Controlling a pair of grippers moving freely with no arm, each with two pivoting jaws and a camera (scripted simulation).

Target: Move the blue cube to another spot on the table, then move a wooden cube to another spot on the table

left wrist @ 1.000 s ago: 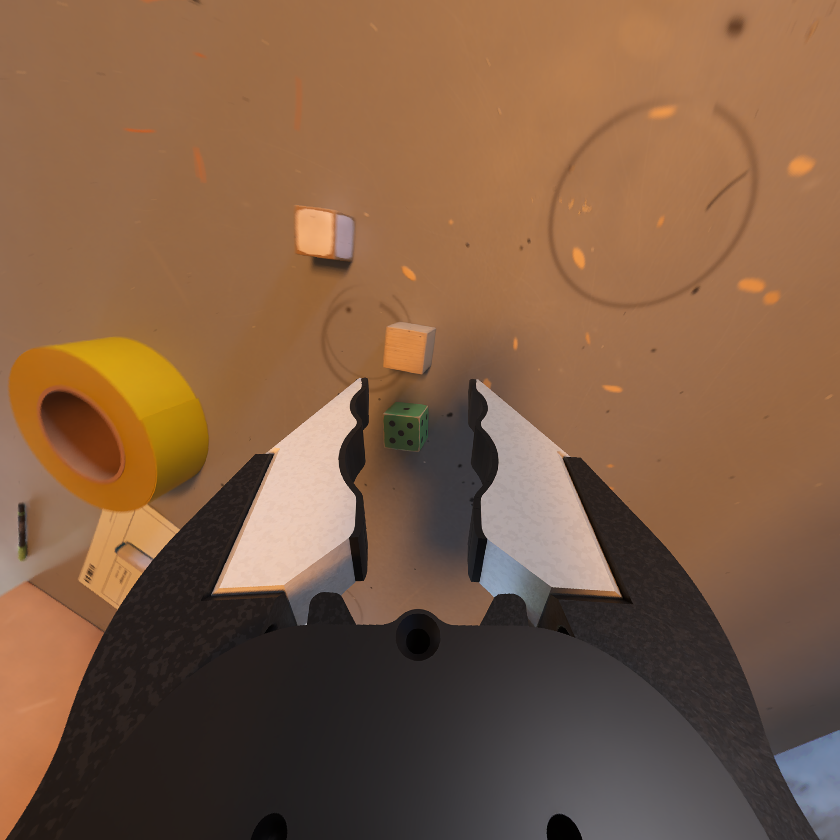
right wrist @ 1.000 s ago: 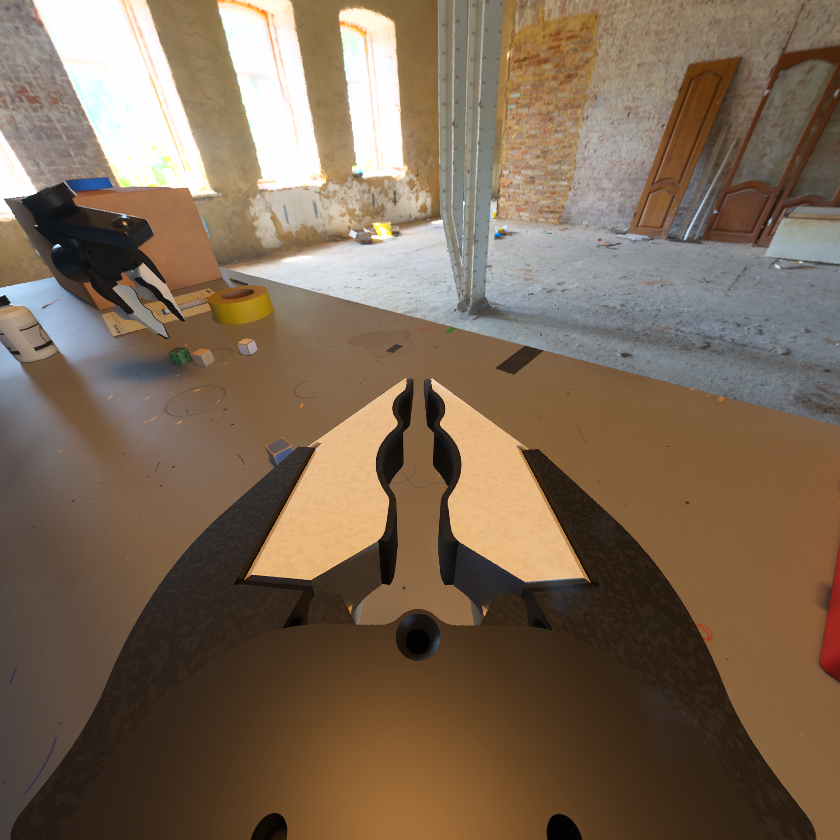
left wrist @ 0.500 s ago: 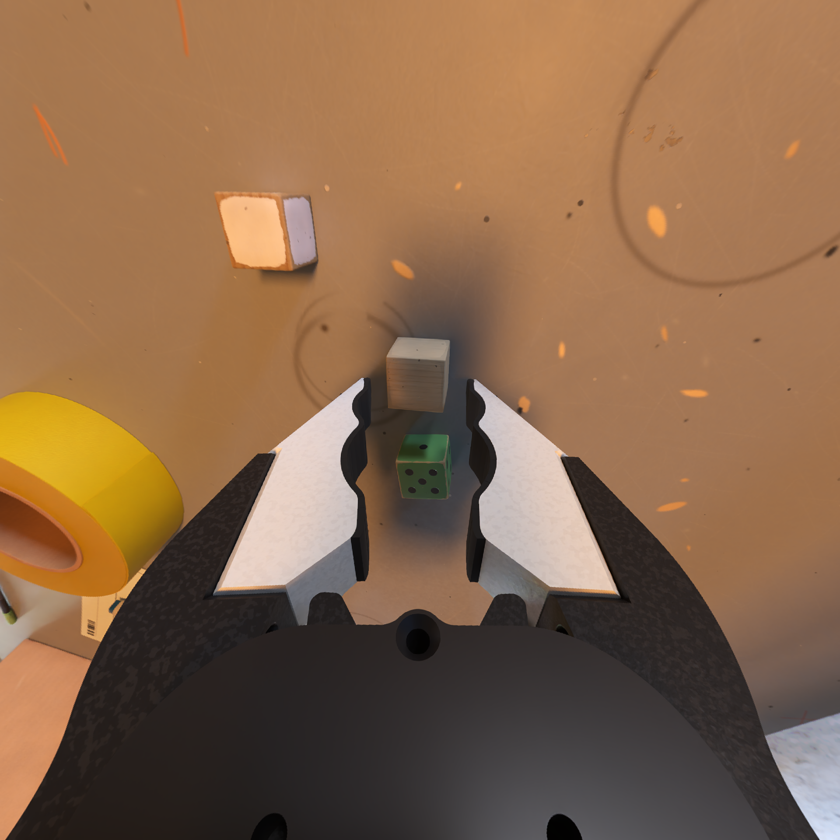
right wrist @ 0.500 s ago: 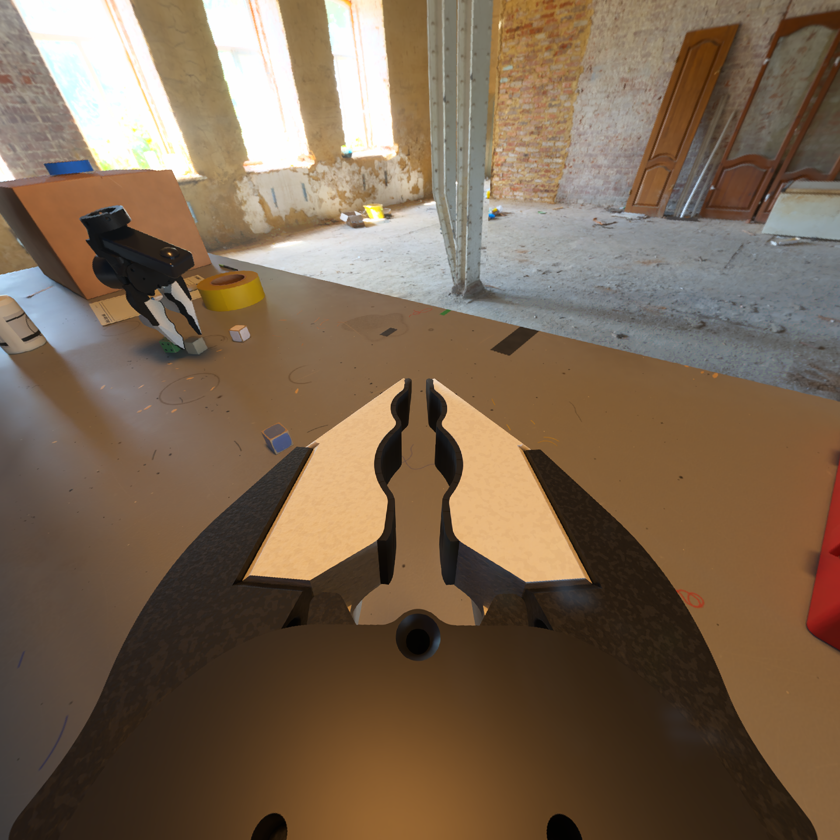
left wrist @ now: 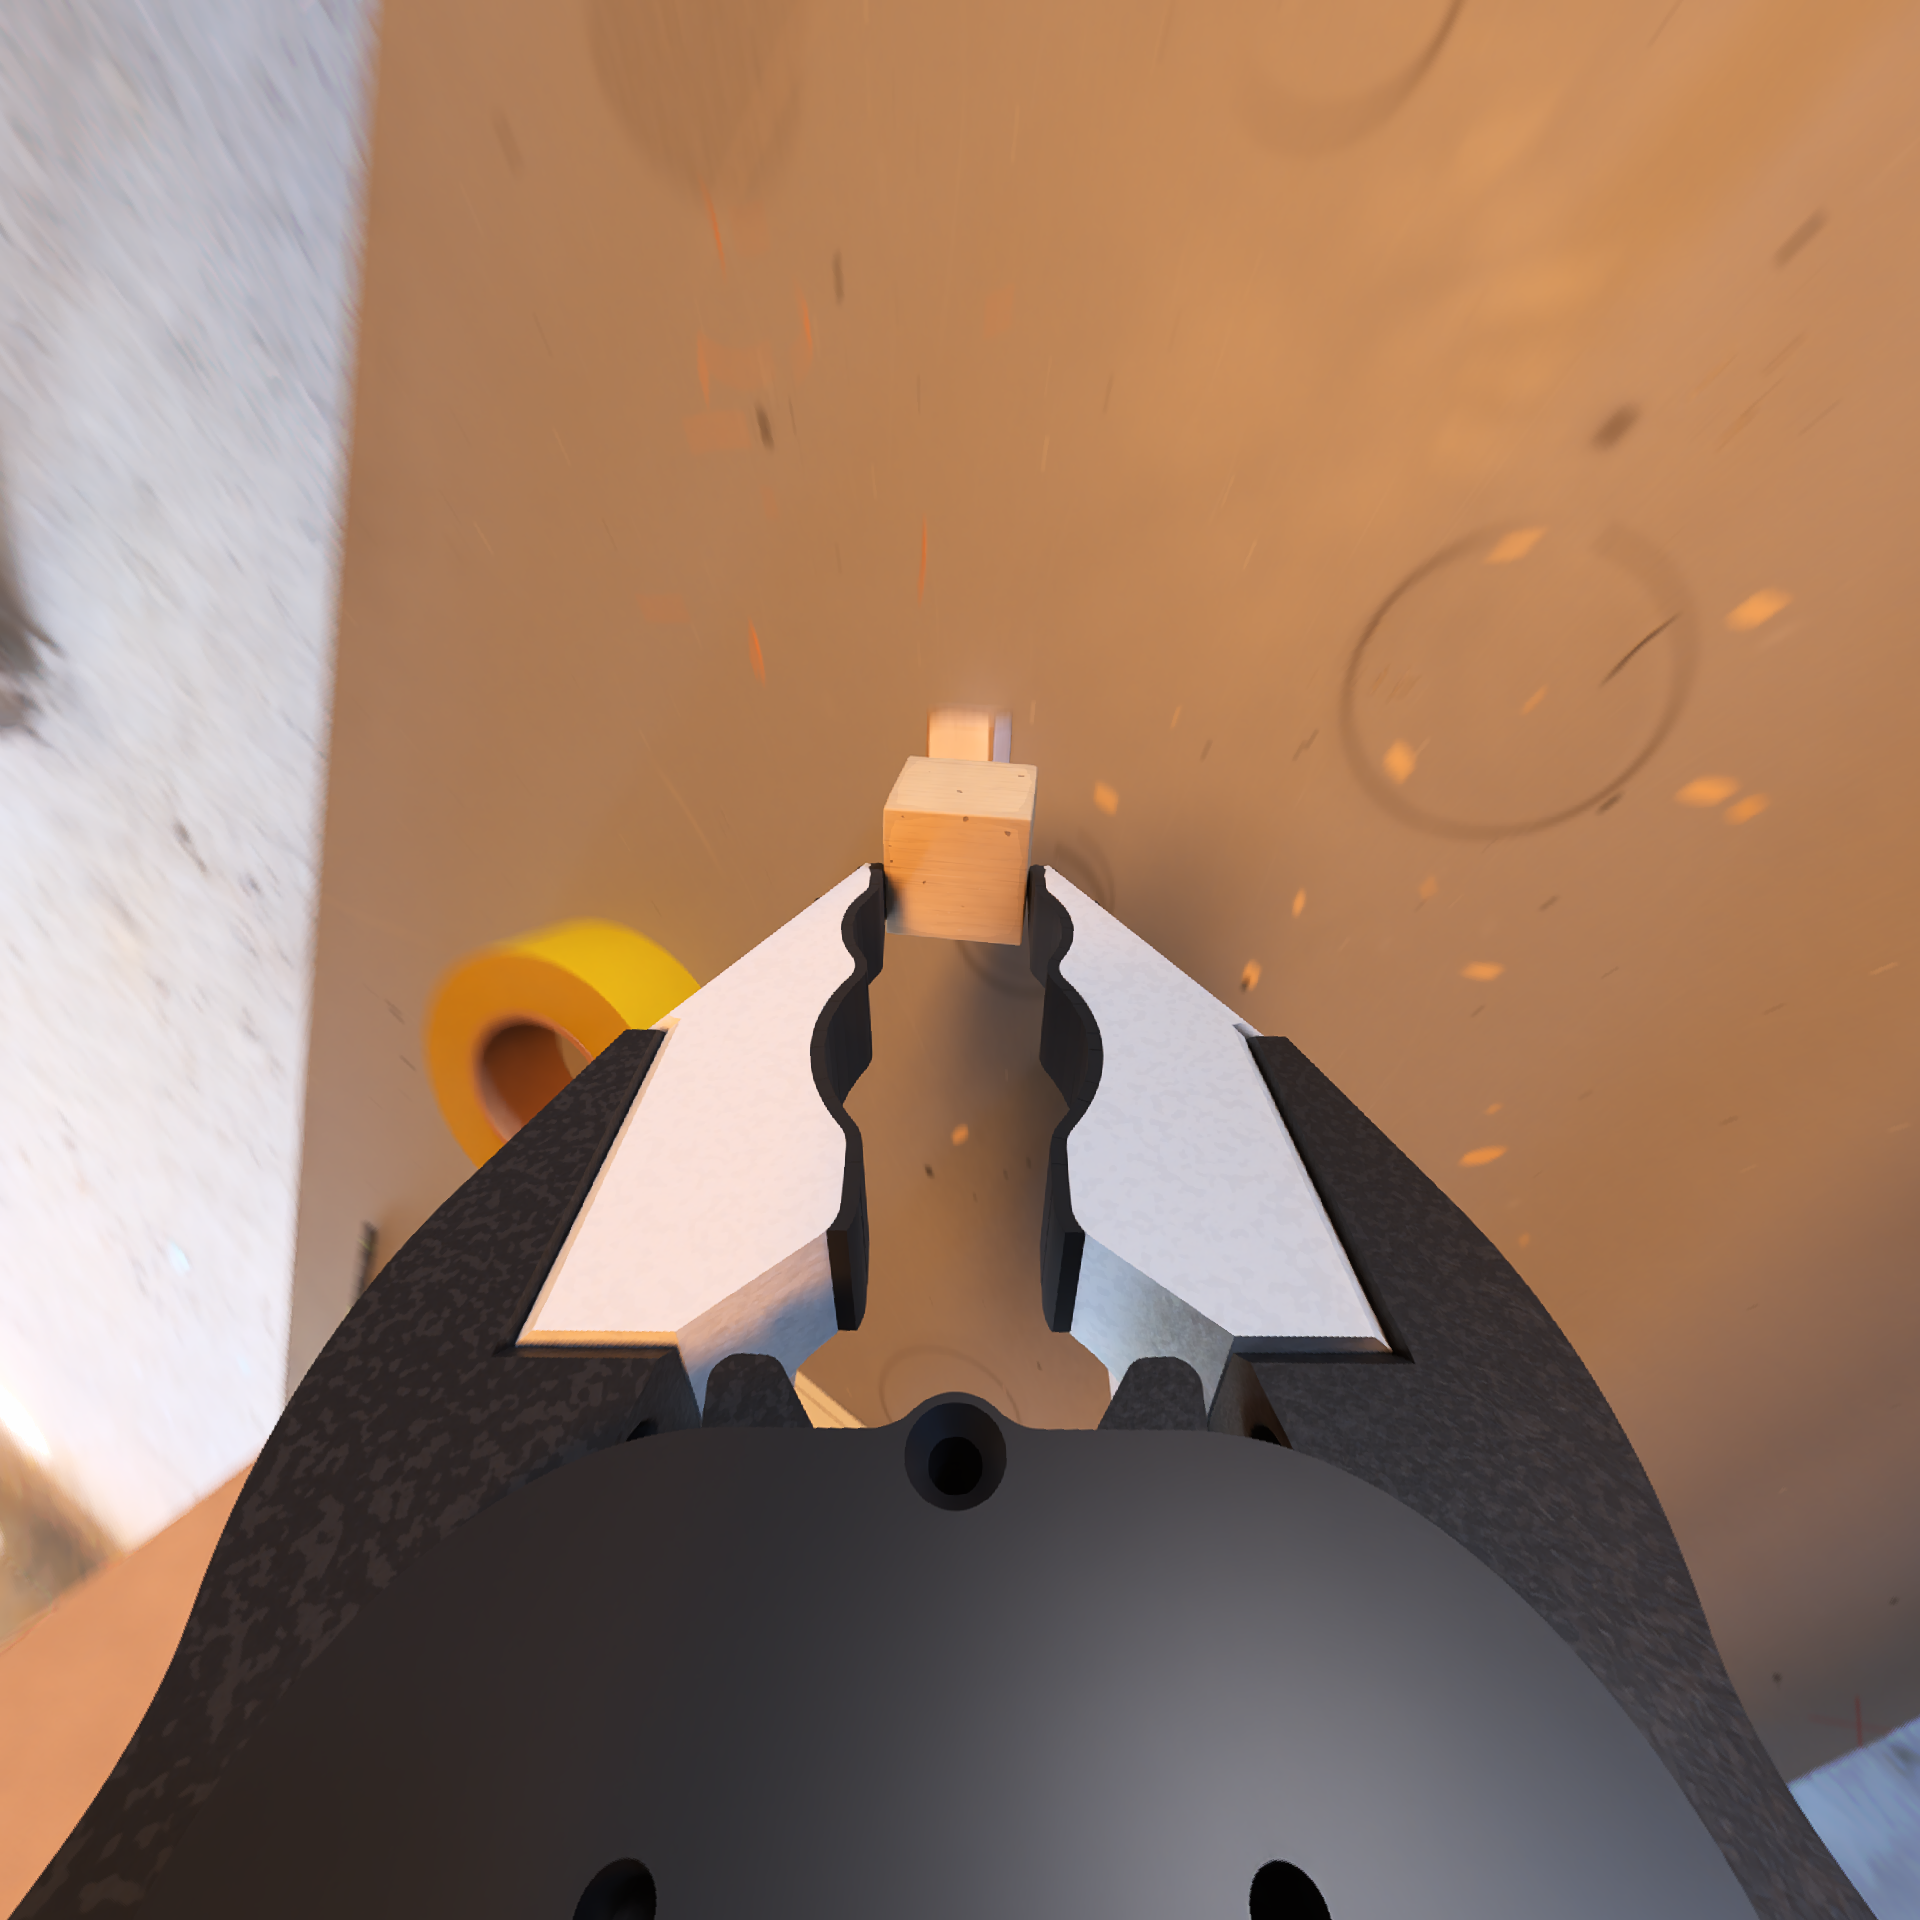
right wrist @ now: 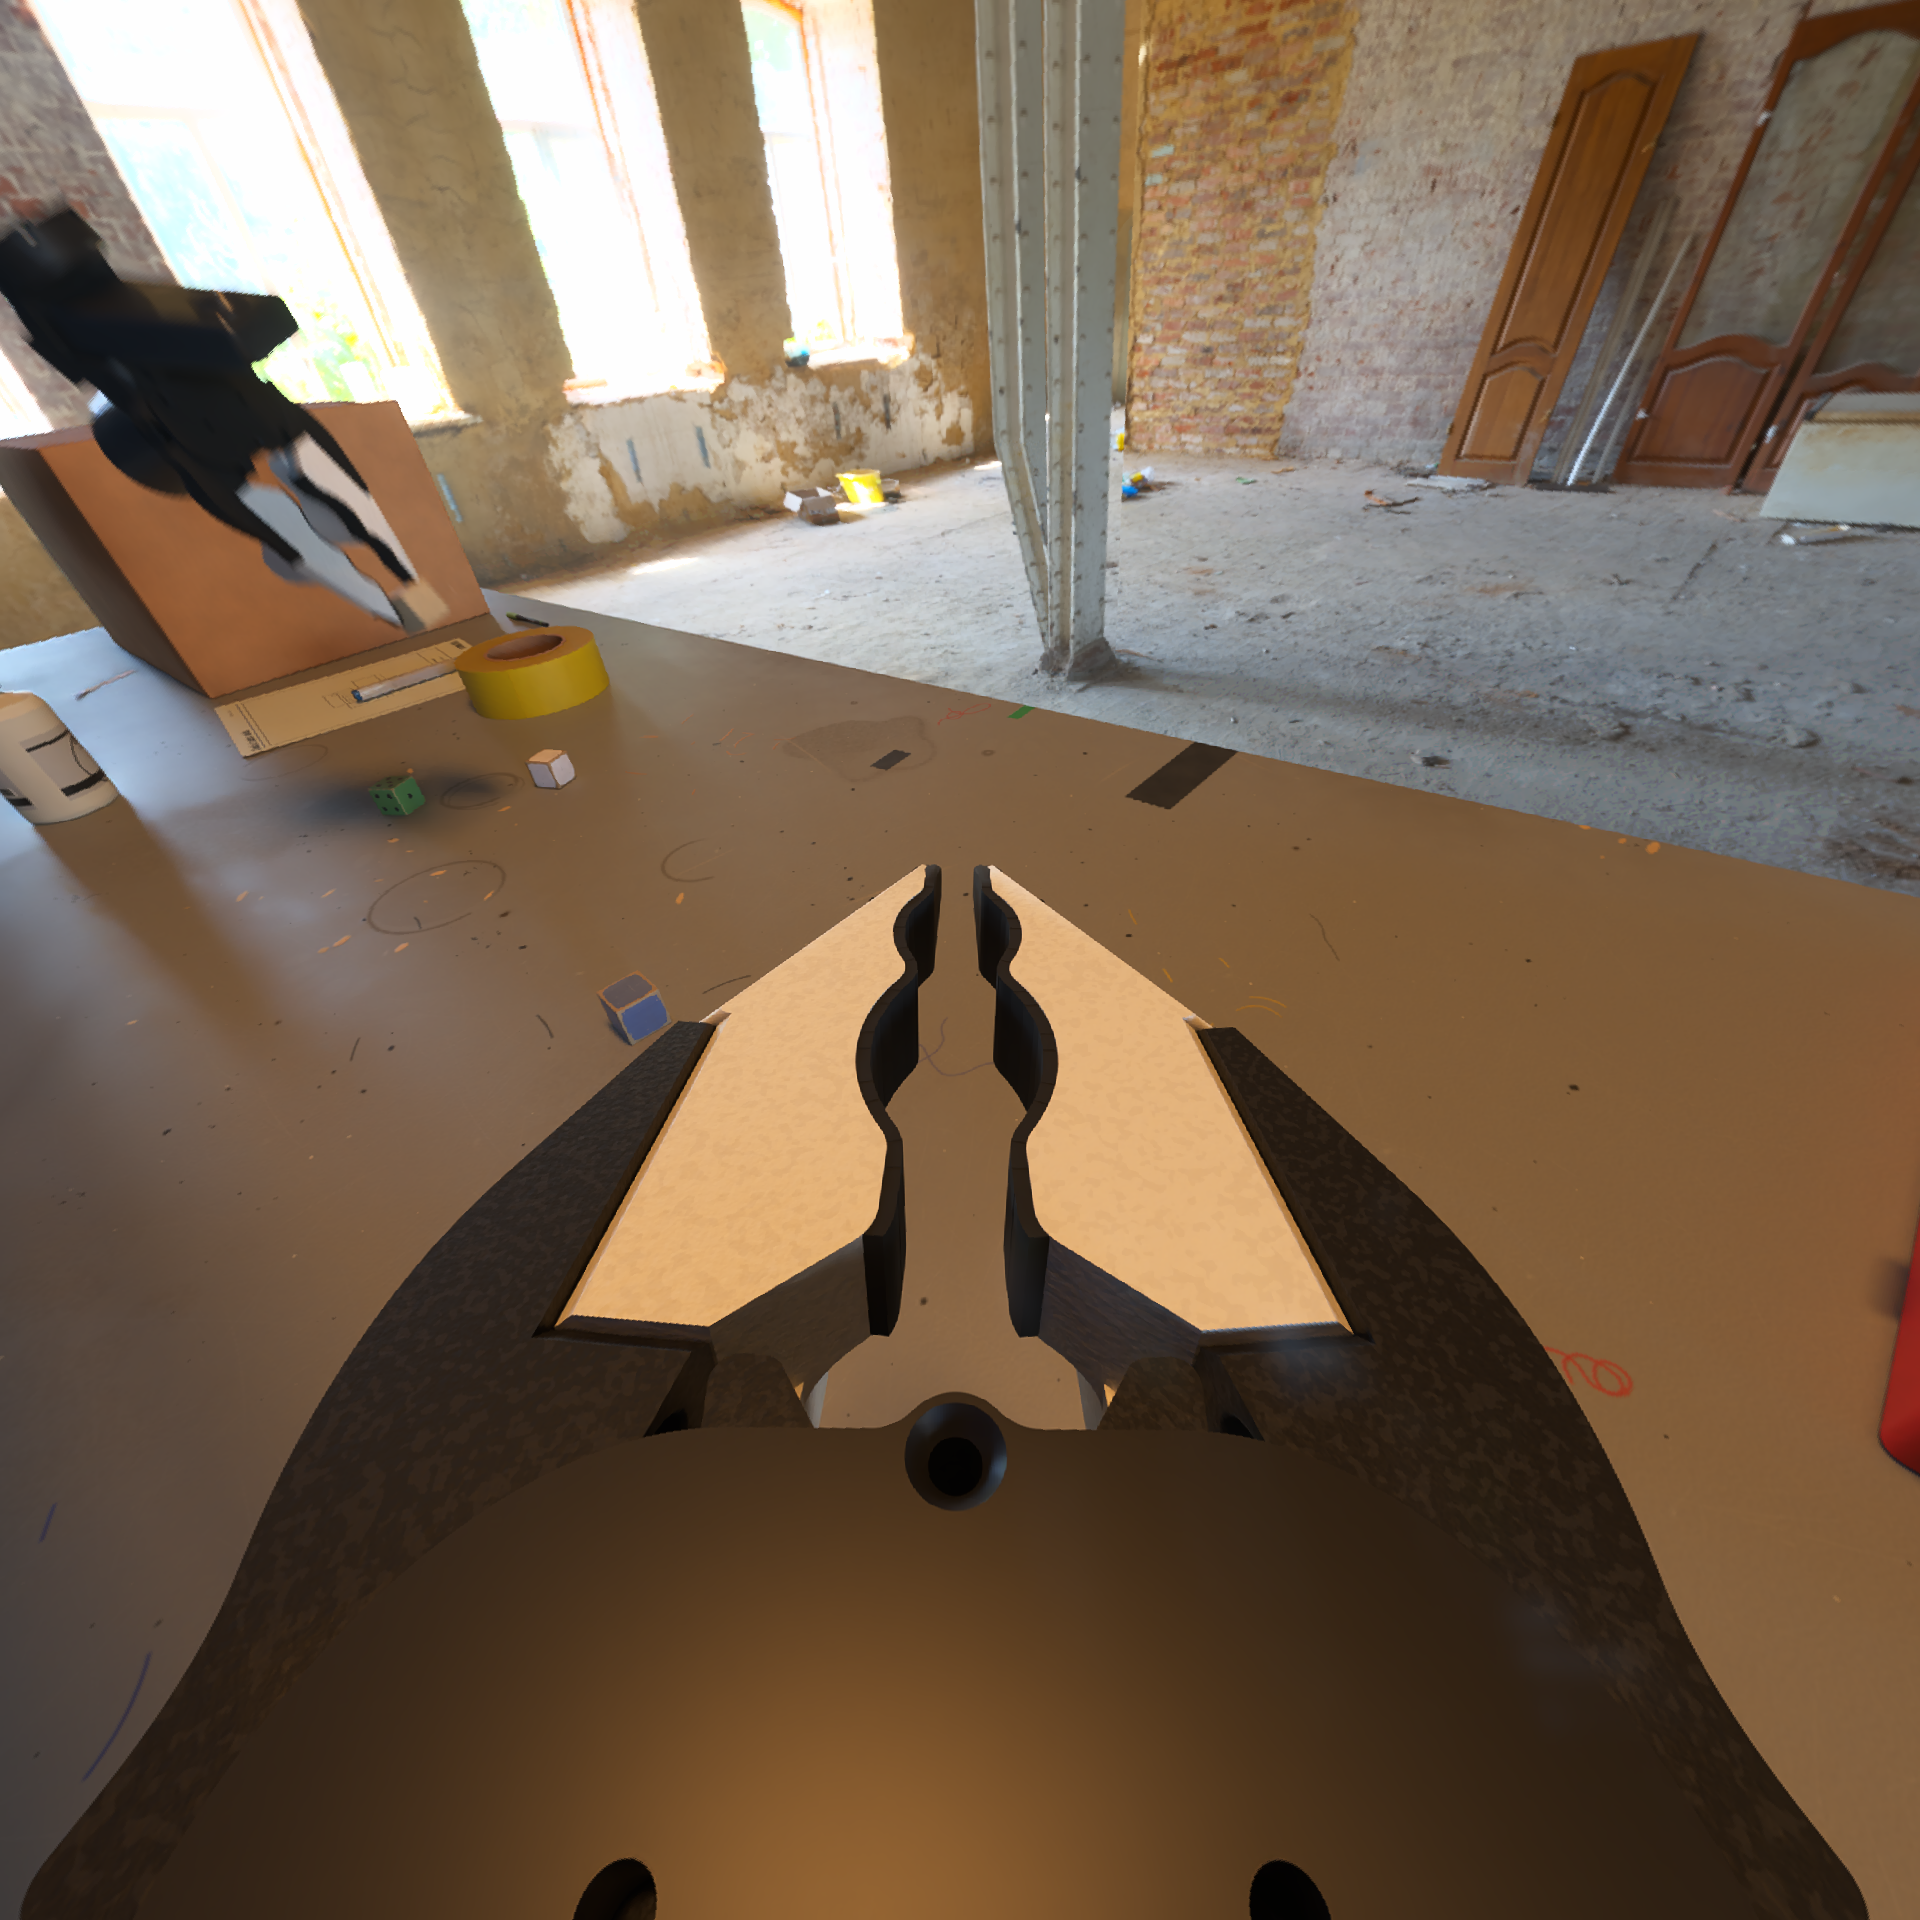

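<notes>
My left gripper (left wrist: 958, 896) is shut on a plain wooden cube (left wrist: 958, 847) at its fingertips and holds it high above the brown table (left wrist: 1351, 1039). From the right wrist view that gripper (right wrist: 410, 603) is blurred, up in the air at the far left, with the cube (right wrist: 424, 601) at its tips. A second wooden cube with white faces (left wrist: 966, 732) lies on the table below, also seen in the right wrist view (right wrist: 551, 769). The blue cube (right wrist: 632, 1006) lies on the table just left of my right gripper (right wrist: 956, 883), which is shut and empty.
A yellow tape roll (left wrist: 540, 1023) (right wrist: 532, 670) lies by the table's far edge. A green die (right wrist: 398, 796), a white jar (right wrist: 47, 758), a paper sheet with a pen (right wrist: 343, 691) and a leaning cardboard panel (right wrist: 239, 582) are at the left. A red object (right wrist: 1901, 1382) is at the right edge.
My left gripper closed on the plain wooden cube and lifted it well off the table, away from the green die. The right gripper has barely moved.
</notes>
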